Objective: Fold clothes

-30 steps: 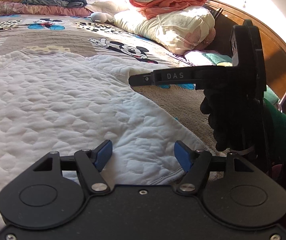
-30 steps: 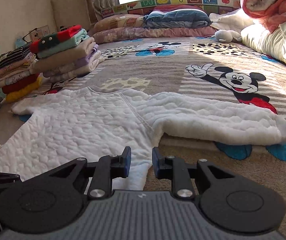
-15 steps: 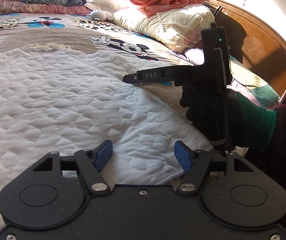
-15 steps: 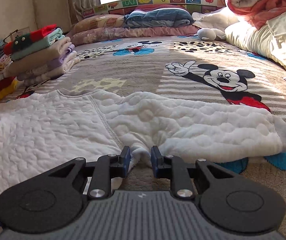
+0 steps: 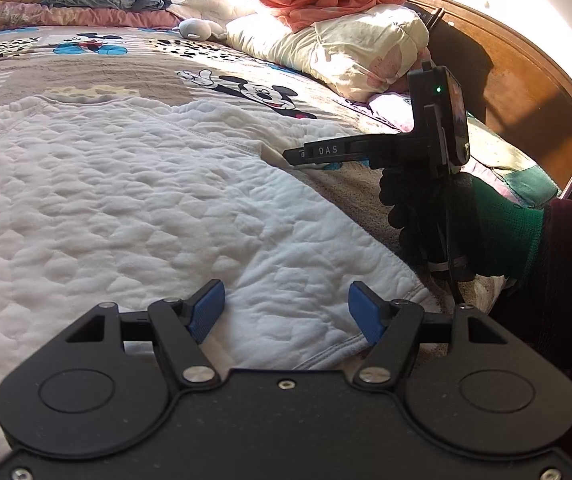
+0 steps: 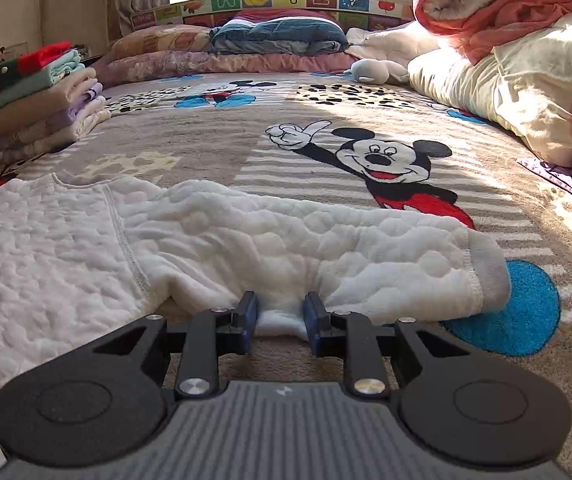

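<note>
A white quilted sweatshirt [image 5: 126,200] lies flat on the bed, its right sleeve [image 6: 325,248] stretched out toward a grey cuff. My left gripper [image 5: 286,312] stands open and still over the shirt's lower right hem corner, with the cloth lying under its blue pads. My right gripper [image 6: 280,316] is at the sleeve's lower edge. A small bunched fold of white cloth sits between its pads and touches both while the jaws are opening slightly. In the left wrist view the right gripper [image 5: 297,154] shows side-on, held by a green-gloved hand [image 5: 505,232].
The bed has a Mickey Mouse blanket [image 6: 385,160]. A stack of folded clothes [image 6: 46,104] stands at the left. Pillows and an orange rolled blanket [image 6: 497,4] are piled at the right, against the wooden headboard [image 5: 525,80]. More bedding lies at the far end.
My right gripper has moved right from the armpit along the sleeve's lower edge and sunk closer to the bed. The left gripper has not moved.
</note>
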`<state>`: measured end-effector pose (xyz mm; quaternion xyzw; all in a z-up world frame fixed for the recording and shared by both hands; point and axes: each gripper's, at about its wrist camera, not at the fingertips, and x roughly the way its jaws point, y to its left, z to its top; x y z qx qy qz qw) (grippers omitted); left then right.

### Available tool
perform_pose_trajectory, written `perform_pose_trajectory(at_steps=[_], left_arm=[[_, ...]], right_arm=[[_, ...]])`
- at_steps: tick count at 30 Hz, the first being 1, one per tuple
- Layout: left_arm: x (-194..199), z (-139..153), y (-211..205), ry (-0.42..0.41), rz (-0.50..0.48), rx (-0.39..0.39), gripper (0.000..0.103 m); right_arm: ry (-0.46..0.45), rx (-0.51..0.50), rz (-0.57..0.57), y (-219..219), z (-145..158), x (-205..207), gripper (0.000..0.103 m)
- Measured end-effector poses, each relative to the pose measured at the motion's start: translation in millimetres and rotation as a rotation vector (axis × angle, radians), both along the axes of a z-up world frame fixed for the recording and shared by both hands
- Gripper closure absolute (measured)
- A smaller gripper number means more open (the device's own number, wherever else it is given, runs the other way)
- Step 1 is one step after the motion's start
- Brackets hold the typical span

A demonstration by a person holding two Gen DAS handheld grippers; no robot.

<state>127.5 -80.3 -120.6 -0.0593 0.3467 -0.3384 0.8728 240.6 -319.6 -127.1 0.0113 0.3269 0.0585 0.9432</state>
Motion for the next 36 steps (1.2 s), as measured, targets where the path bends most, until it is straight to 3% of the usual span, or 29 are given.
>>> perform_pose_trajectory(at_steps=[4, 10, 13, 14, 16, 19, 24, 27, 30, 36], left_arm=[[-0.3, -0.2, 0.4, -0.003, -0.004, 0.0, 0.035], [-0.4, -0.5, 0.2, -0.003, -0.008, 0.003, 0.035], [-0.3, 0.0, 1.0, -0.003, -0.011, 0.001, 0.035], [-0.4, 0.3, 1.7, -0.005, -0.013, 0.001, 0.035], [-2.3, 2.6, 5.4, -0.019, -0.012, -0.002, 0.035], [-7.1, 8.7, 14.9, -0.06, 0.005, -0.004, 0.035], [-16.9, 22.3, 44.3, -0.142, 0.106, -0.014, 0.035], [-25.4, 32.6, 68.3, -0.2, 0.189, -0.021, 0.035], [-32.9, 40.1, 98.1, -0.225, 0.308, -0.026, 0.035], [-38.1, 29.4, 154.7, -0.079, 0.51, -0.143, 0.035]], right_arm=[[-0.044, -0.049, -0.005, 11.0, 15.9, -8.5, 0.076], [-0.134, -0.014, 0.096, 36.0, 32.7, -17.3, 0.076], [-0.017, -0.083, 0.148, 53.9, 19.3, -0.2, 0.076], [0.068, -0.056, 0.146, 51.2, 9.0, 8.0, 0.075], [0.063, 0.005, 0.128, 42.6, 12.6, 8.5, 0.076], [0.02, -0.036, 0.148, 49.2, 29.3, -7.3, 0.075], [-0.078, 0.038, 0.162, 43.0, 54.6, -56.2, 0.075], [-0.072, 0.162, 0.128, 34.0, 56.7, -86.3, 0.075], [-0.04, 0.286, 0.07, 23.6, 46.1, -114.1, 0.061], [-0.004, 0.404, -0.02, 18.0, 12.8, -169.7, 0.057]])
